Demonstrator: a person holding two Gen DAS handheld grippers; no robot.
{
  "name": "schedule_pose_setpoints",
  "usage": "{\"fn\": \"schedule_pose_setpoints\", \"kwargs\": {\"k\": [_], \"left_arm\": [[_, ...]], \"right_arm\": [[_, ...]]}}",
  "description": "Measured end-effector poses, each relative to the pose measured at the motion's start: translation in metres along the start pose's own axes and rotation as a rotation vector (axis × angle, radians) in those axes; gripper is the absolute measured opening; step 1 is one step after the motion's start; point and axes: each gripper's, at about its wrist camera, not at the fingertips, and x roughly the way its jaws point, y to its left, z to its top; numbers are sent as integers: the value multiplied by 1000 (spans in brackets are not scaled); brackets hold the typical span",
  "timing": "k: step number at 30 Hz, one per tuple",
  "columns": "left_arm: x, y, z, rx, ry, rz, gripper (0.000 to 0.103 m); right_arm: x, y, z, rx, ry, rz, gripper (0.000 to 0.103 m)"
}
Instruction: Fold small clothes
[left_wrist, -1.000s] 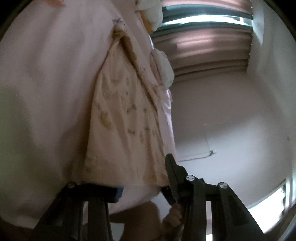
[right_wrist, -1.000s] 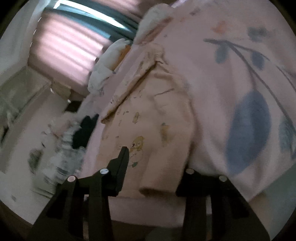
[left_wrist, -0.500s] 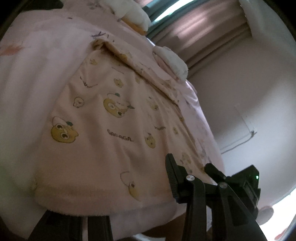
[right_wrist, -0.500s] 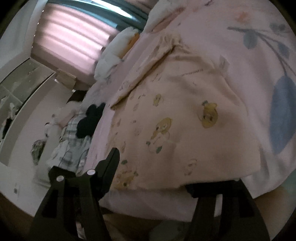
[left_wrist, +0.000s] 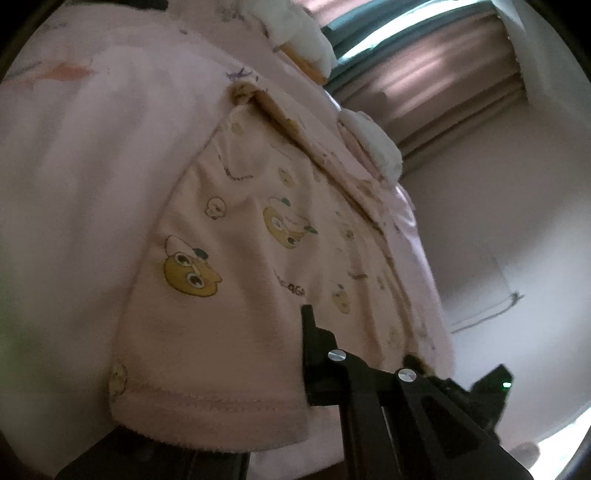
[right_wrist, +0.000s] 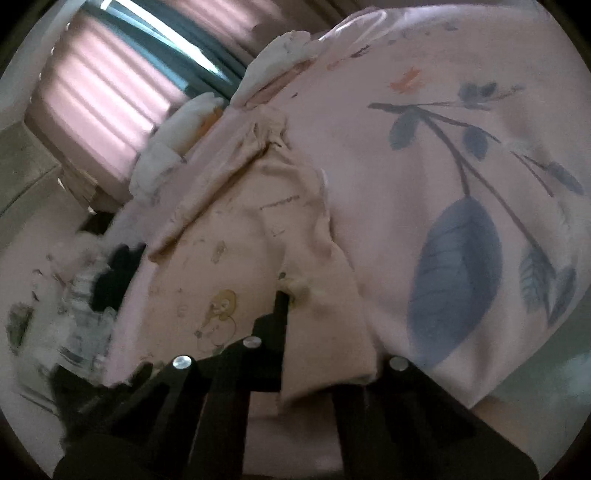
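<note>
Left wrist view: my left gripper (left_wrist: 295, 373) and right gripper (right_wrist: 314, 332) both clench the printed garment (left_wrist: 266, 266)'s near hem between their jaws; uneven lifting may slip or skew the fold.

- a bedroom in a home: a bed spread with a pale pink sheet (right_wrist: 424, 155) printed with blue leaves and a small orange motif
- white pillows (left_wrist: 373, 144) lie along the bed's far edge
- pinkish pleated curtains (left_wrist: 454, 74) hang over a bright window at the far side
- plain pale walls (left_wrist: 509, 206)
- a heap of loose clothes (right_wrist: 85, 288), checked and dark pieces, lies beside the bed
- a child's cream top with cartoon prints (left_wrist: 236, 266) lies on the sheet
</note>
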Motion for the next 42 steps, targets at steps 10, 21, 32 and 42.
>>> {"fn": "schedule_pose_setpoints", "kwargs": {"k": [10, 21, 32, 42], "left_arm": [[0, 0, -3, 8, -16, 9, 5], [2, -3, 2, 48, -15, 46, 5], [1, 1, 6, 57, -8, 47, 5], [0, -3, 1, 131, -38, 60, 6]], "right_arm": [[0, -3, 1, -25, -11, -7, 0], [1, -3, 2, -45, 3, -2, 0], [0, 2, 0, -81, 1, -20, 0], [5, 17, -4, -182, -26, -102, 0]]}}
